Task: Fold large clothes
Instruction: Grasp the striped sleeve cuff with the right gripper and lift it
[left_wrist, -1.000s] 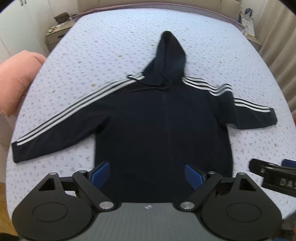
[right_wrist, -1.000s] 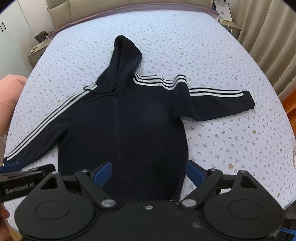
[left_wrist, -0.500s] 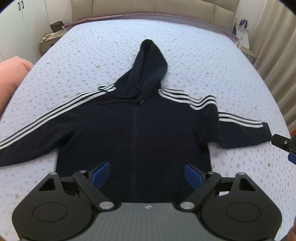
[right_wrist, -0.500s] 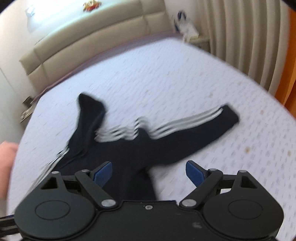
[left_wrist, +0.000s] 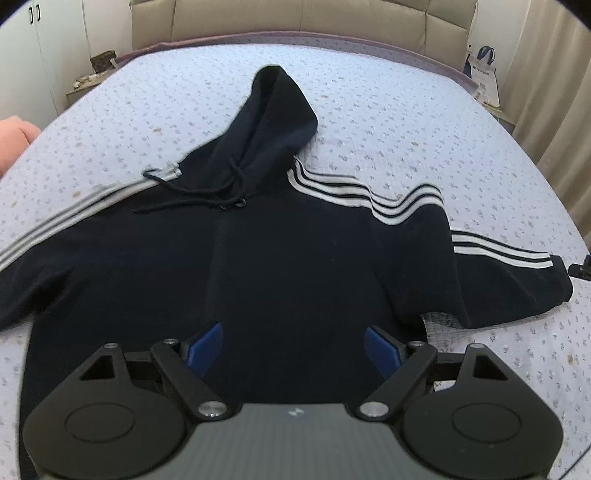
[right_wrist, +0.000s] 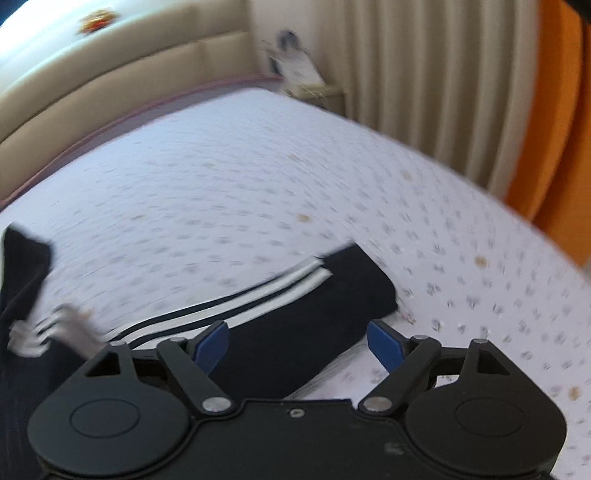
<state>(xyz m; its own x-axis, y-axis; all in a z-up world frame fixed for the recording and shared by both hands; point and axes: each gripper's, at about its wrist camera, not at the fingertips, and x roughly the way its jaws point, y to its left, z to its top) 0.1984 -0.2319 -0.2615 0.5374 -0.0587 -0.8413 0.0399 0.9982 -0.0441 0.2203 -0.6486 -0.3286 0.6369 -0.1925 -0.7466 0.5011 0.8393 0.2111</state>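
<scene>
Navy hoodie (left_wrist: 295, 258) – 3 white stripes; speckled lilac bedspread (left_wrist: 369, 92).

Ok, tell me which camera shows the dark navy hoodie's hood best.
The left wrist view: the dark navy hoodie's hood lies whole and sharp on the bedspread, drawstrings showing. The right wrist view catches only a blurred dark piece at its left edge, probably the hood, and mostly shows the striped sleeve.

Both views have closed in: the right hand-held gripper (right_wrist: 297, 341) now hangs over the hoodie's sleeve cuff (right_wrist: 354, 284).

Bed (left_wrist: 369, 110) with pale, speckled cover. A dark hoodie (left_wrist: 277, 258) lies flat on it, hood toward 12 o'clock. Striped sleeves extend toward 3 and 9 o'clock.
</scene>
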